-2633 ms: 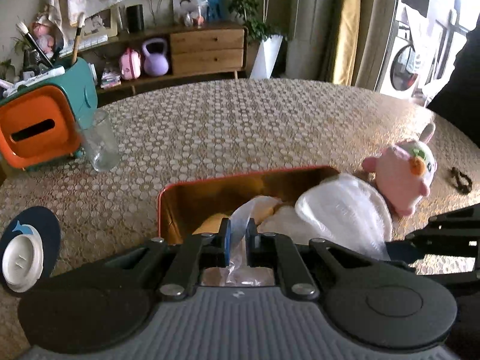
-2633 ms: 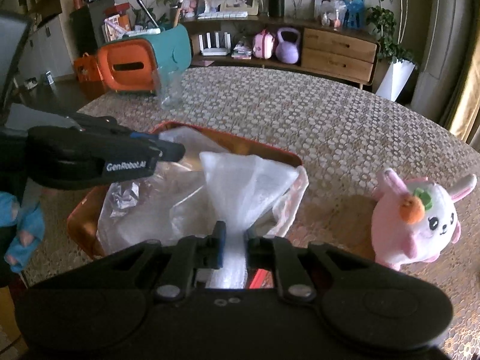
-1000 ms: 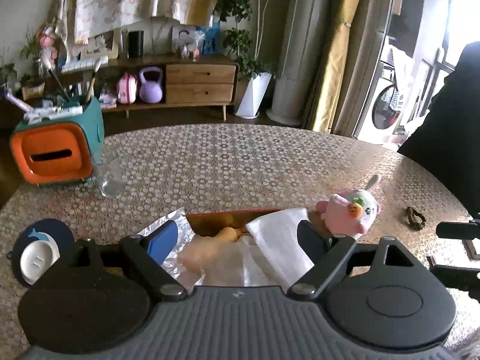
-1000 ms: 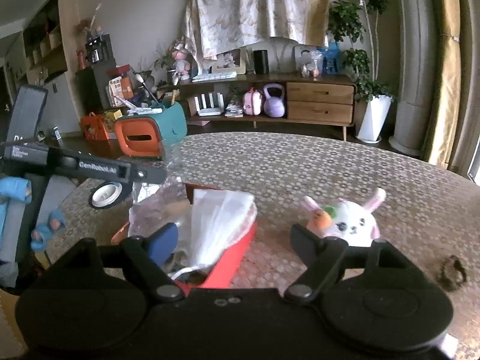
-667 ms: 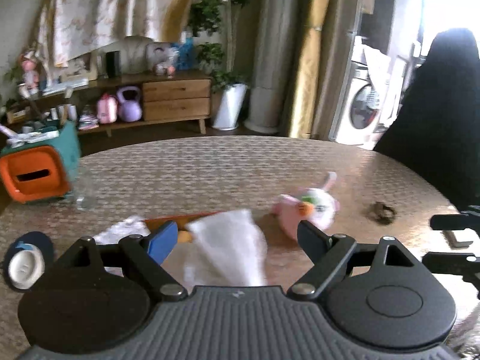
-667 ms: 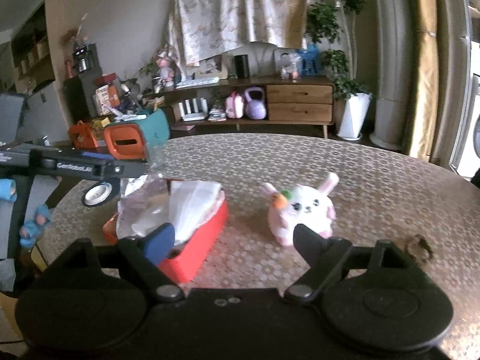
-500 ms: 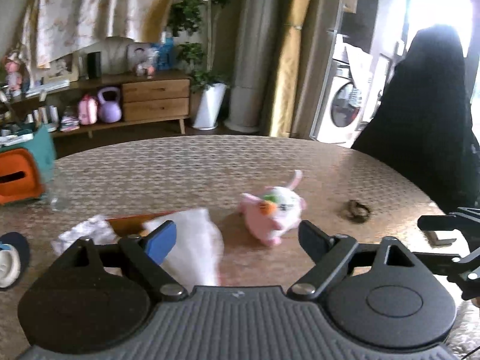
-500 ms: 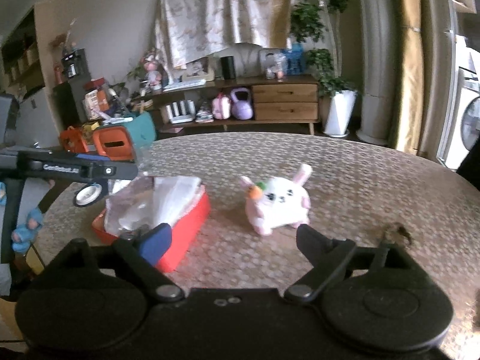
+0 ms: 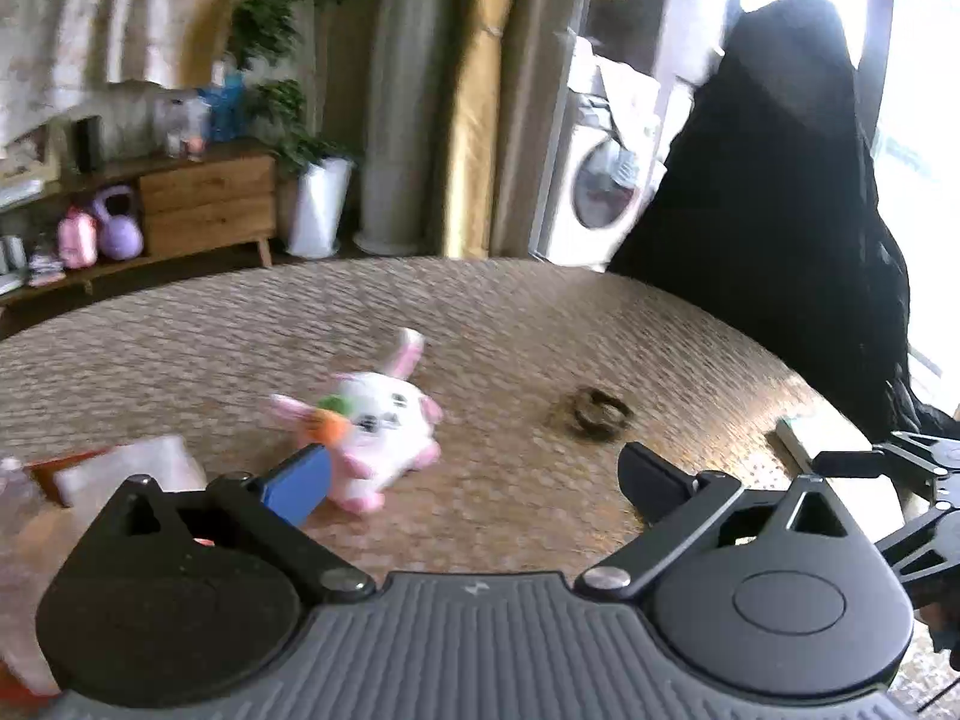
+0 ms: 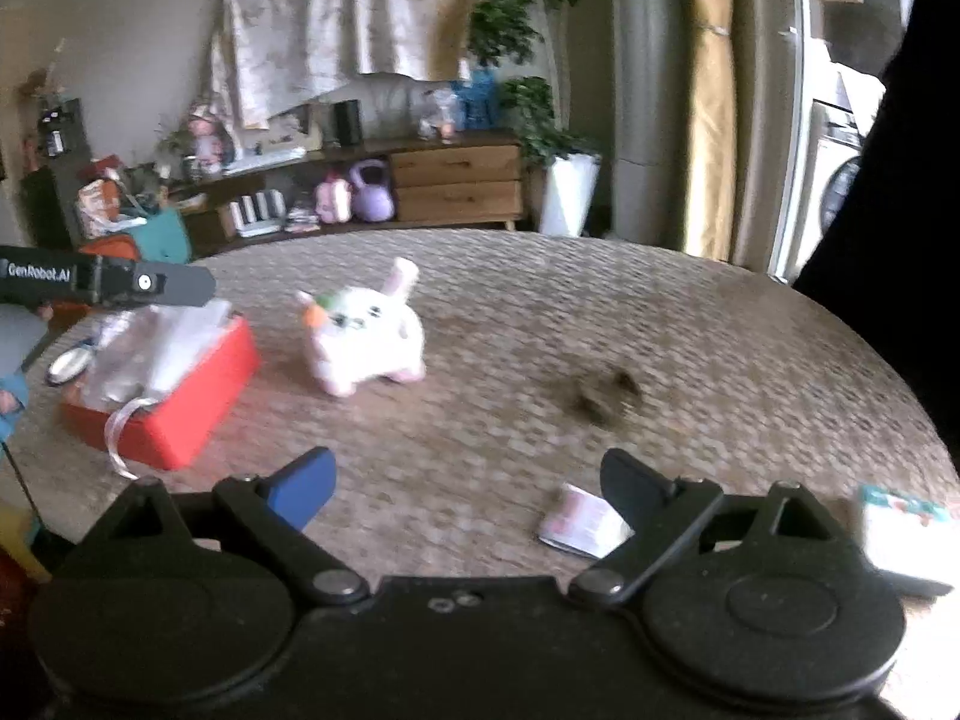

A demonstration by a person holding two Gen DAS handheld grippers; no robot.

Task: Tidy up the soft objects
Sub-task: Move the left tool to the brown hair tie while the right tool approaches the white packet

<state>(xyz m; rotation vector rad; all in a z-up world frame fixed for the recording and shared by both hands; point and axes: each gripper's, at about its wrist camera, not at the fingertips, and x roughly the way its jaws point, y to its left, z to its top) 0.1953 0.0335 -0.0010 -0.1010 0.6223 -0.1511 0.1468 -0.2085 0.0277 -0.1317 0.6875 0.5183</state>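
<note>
Left wrist view: the left gripper (image 9: 474, 483) has its fingers (image 9: 298, 483) spread wide with nothing between them, having just been opening. Just past the blue-padded finger, the plush rabbit (image 9: 375, 426), pink and white with a carrot on its head, lies on the patterned counter (image 9: 240, 330). To its right, well apart, sits a small dark hair tie (image 9: 594, 412). At the far left edge, white wrapping spills from the red box (image 9: 45, 468). The tips of the right gripper show at the right edge.

In the right wrist view, the right gripper (image 10: 468, 489) likewise stands wide apart and empty, its jaws also having just been opening. A small printed packet (image 10: 573, 522) lies just beside the black finger. Further out the rabbit stands beside the red box, which holds clear and white plastic wrapping (image 10: 162, 330). The left gripper's arm reaches in above the box. Both views are blurred.
</note>
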